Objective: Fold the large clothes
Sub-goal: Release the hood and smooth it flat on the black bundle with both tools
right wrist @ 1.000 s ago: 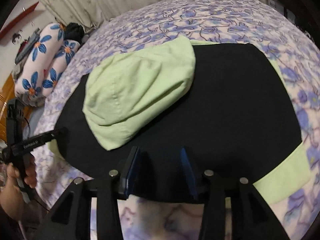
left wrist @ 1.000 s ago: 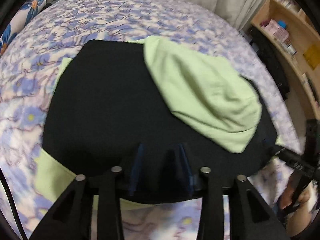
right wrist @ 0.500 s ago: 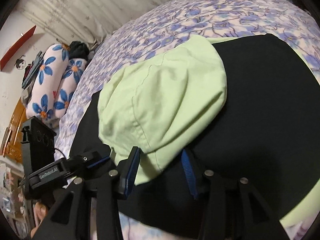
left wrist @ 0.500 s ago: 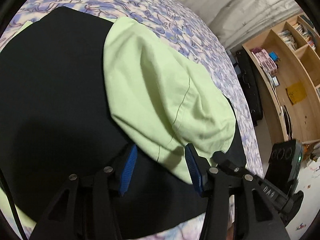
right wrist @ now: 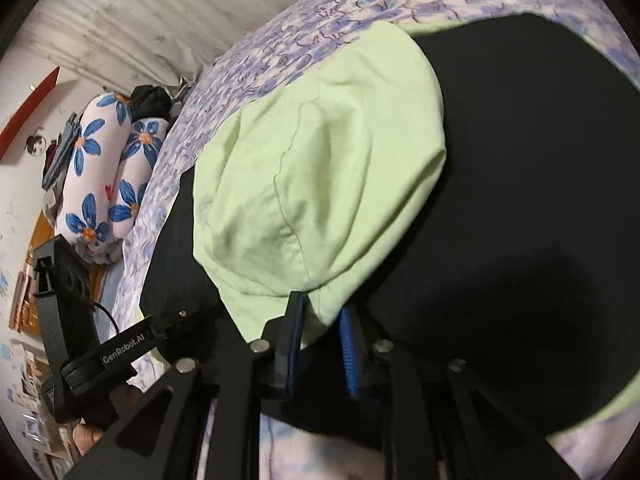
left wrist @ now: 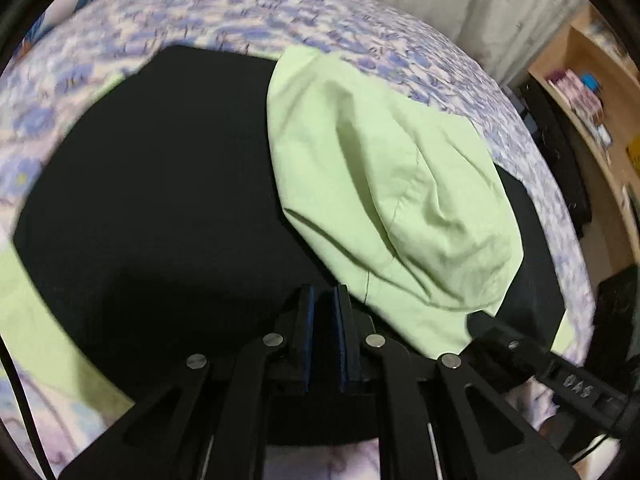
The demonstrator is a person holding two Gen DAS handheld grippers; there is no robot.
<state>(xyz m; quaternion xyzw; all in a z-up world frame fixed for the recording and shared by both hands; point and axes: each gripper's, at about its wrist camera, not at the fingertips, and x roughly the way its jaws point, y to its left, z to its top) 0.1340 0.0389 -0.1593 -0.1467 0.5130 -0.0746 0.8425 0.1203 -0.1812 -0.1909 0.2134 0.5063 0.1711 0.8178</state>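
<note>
A black hoodie (left wrist: 168, 184) with a light green hood (left wrist: 384, 184) lies flat on the bed, its green cuff (left wrist: 28, 304) showing at the left. My left gripper (left wrist: 324, 320) sits on the black cloth just left of the hood's near edge. Its jaws are closing and nearly together, with dark cloth pinched between them. My right gripper (right wrist: 320, 320) is at the near edge of the hood (right wrist: 320, 168). Its jaws are also closing, and the green hem lies between the blue pads (right wrist: 347, 344), which still stand a little apart.
The bed carries a purple floral sheet (left wrist: 248, 12). Flowered pillows (right wrist: 104, 176) lie at its far end beside a curtain (right wrist: 160, 20). Wooden shelves (left wrist: 592, 92) stand to the right. A person's hand (right wrist: 86, 436) holds the left tool low in the right wrist view.
Both grippers came down onto the near edge of the hood. The left jaws went from wide to almost together, now beside the hood on black cloth. The right jaws narrowed around the green hem.
</note>
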